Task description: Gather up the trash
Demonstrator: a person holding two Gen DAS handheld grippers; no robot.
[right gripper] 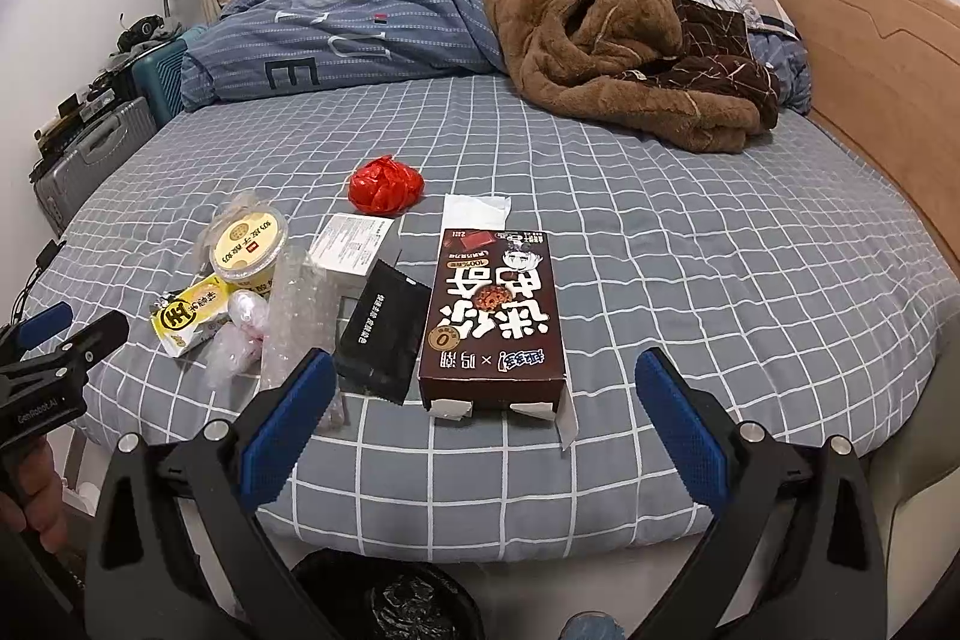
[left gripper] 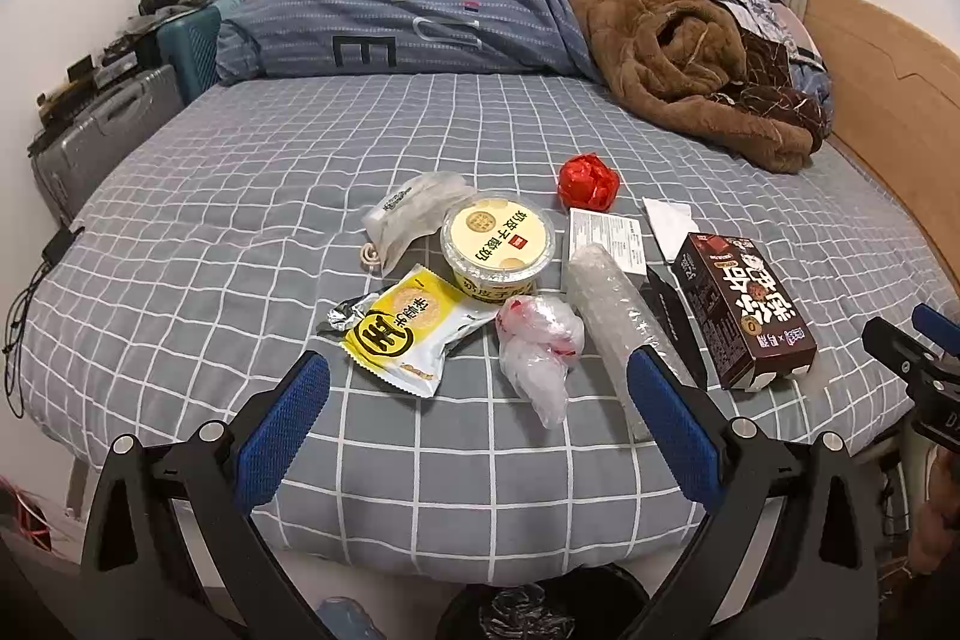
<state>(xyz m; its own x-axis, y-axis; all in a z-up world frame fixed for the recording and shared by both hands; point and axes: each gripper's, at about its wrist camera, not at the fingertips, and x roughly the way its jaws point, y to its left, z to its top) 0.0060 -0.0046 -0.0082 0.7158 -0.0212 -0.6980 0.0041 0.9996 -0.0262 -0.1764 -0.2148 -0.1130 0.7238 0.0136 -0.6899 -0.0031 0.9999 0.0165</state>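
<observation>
Both empty and spread wide, the right gripper (right gripper: 485, 424) faces the brown box (right gripper: 492, 319) lengthwise on the bed (right gripper: 720, 280); the left gripper (left gripper: 479, 427) is farther off.

One yogurt cup (left gripper: 497, 239), one brown box (right gripper: 492, 319), one red wad (left gripper: 588, 182), one yellow wrapper (left gripper: 403, 329).
</observation>
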